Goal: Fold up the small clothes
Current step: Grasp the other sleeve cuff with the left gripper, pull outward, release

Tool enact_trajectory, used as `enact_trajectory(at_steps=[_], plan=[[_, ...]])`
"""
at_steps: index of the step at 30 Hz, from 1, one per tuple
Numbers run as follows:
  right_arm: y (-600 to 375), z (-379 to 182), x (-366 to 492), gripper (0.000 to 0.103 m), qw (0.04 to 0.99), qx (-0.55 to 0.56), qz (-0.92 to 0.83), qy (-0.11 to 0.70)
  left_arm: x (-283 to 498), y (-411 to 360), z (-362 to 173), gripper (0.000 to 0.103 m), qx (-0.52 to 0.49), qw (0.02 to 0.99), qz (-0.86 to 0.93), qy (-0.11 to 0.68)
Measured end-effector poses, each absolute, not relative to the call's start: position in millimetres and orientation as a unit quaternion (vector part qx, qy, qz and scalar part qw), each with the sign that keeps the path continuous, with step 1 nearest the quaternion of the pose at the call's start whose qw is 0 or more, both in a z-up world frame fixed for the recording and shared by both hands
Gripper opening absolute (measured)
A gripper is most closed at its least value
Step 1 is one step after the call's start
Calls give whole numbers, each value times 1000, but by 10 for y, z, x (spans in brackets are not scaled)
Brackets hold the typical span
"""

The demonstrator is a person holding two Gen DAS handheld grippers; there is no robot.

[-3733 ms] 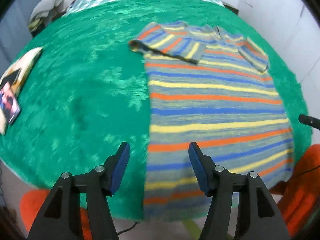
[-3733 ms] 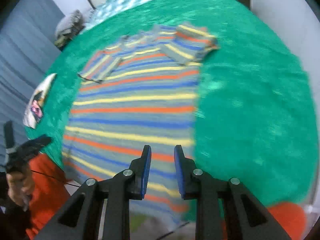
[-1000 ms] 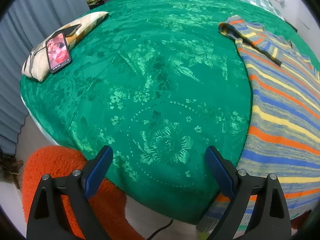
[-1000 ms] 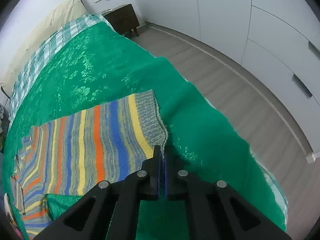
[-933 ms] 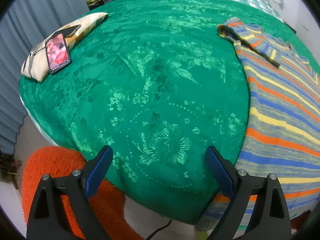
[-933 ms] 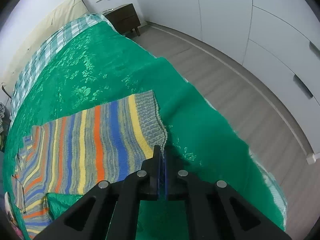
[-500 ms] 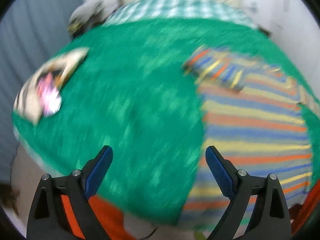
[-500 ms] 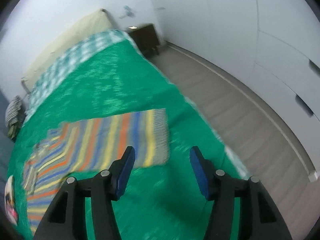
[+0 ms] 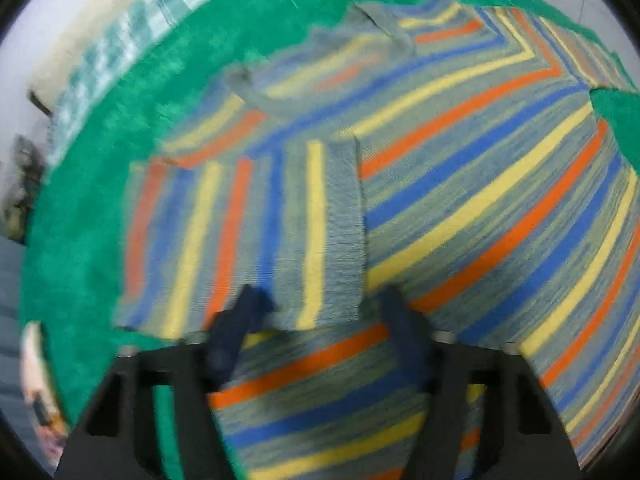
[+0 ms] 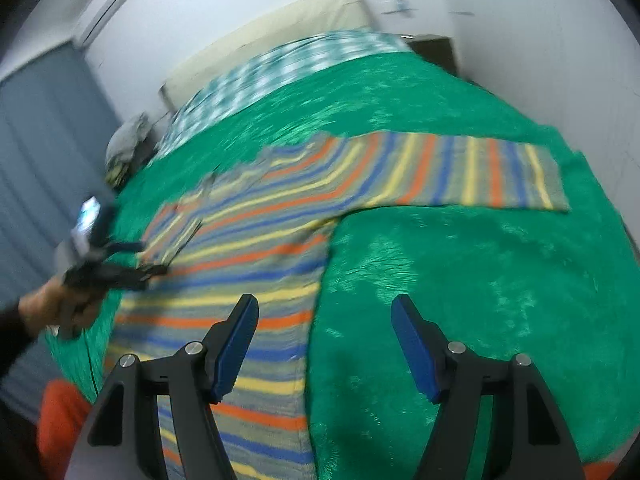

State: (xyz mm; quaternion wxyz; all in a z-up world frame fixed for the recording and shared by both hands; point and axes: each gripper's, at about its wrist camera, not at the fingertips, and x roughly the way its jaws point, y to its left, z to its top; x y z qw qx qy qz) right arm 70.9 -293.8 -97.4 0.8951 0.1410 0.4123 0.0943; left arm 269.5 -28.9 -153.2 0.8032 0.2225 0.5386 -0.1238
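A striped sweater (image 9: pixel 480 184), grey-green with orange, yellow and blue bands, lies flat on the green bedspread (image 9: pixel 80 184). Its left sleeve (image 9: pixel 248 232) is folded across the chest. My left gripper (image 9: pixel 324 316) is open, its fingers straddling the cuff end of that folded sleeve, close above the cloth. In the right wrist view the sweater (image 10: pixel 256 240) has its other sleeve (image 10: pixel 472 176) stretched out flat to the right. My right gripper (image 10: pixel 324 340) is open and empty above the sweater's side edge and the bedspread (image 10: pixel 480 280).
A checked blanket (image 10: pixel 288 68) and a beige headboard (image 10: pixel 280 28) are at the far end of the bed. The person's hand with the left gripper (image 10: pixel 96 264) shows at the left. An orange seat (image 10: pixel 60 420) stands by the bed's near corner. White walls lie to the right.
My right gripper let go of the sleeve cuff, opened wide and pulled back; the sleeve now lies stretched out. My left gripper swung from the bed edge over to the folded left sleeve.
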Motion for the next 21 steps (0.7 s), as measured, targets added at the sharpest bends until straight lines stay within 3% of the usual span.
enact_trajectory(at_steps=[1, 2, 8, 11, 15, 21], plan=[[-2905, -996, 714, 69, 896, 128, 98, 414, 2717, -227, -1520, 22, 200, 811, -120, 537], [-2890, -1018, 712, 69, 895, 122, 101, 417, 2732, -161, -1487, 6, 186, 817, -104, 537], [-2895, -1092, 684, 68, 891, 135, 109, 420, 2642, 1340, -853, 5, -81, 872, 16, 482], [-2848, -1112, 682, 69, 888, 134, 118, 424, 2425, 2438, -871, 4, -214, 849, 147, 460], [-2753, -1179, 753, 69, 881, 126, 129, 437, 2177, 3107, -1189, 4, -243, 808, 235, 482], [-2574, -1255, 748, 68, 875, 95, 143, 453, 2041, 3156, -1344, 4, -260, 797, 245, 487]])
